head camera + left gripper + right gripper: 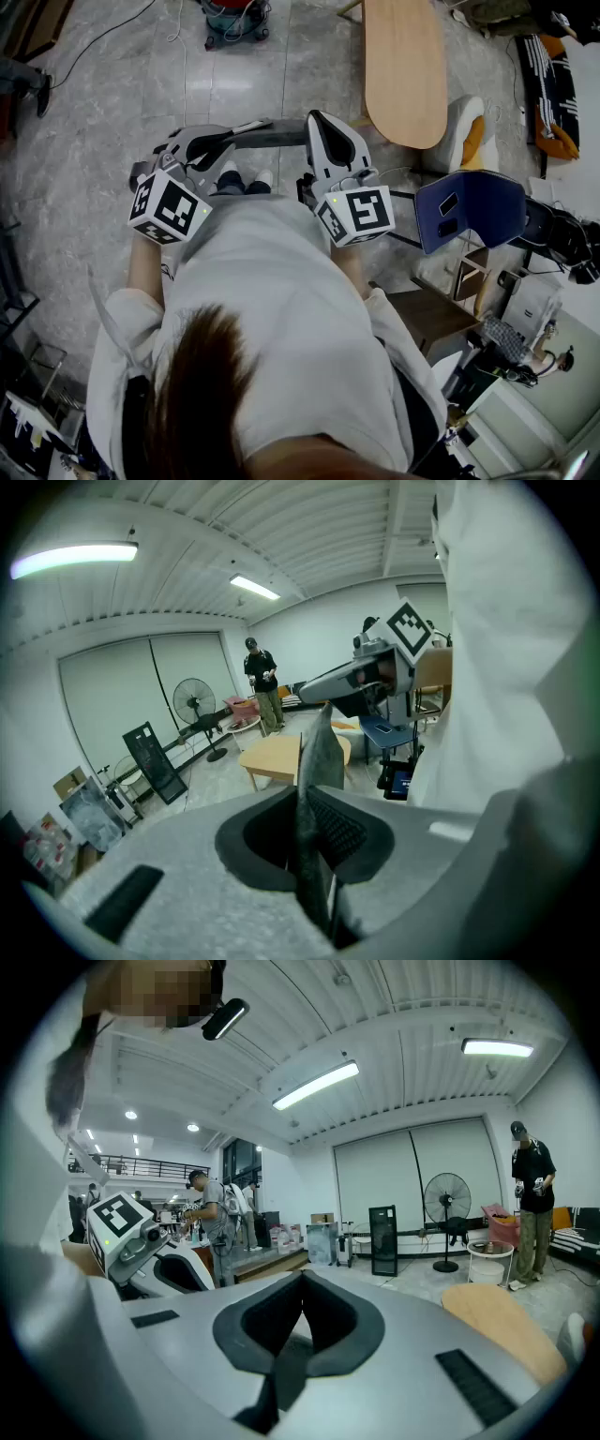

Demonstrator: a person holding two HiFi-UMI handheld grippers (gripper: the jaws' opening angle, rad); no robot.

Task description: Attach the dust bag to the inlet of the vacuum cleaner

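Before chest, left gripper (pixel 302 803) jaws pinch grey dust bag (pixel 322 738); right gripper (pixel 300 1283) jaws together, empty; probable vacuum cleaner (pixel 234 19) well ahead.

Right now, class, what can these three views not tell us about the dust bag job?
- Left gripper view: the thin grey sheet pinched in the left gripper shows edge-on, so it is unclear whether it is the dust bag.
- Head view: the red-and-teal machine is small and cut off by the top edge, and no inlet can be made out.
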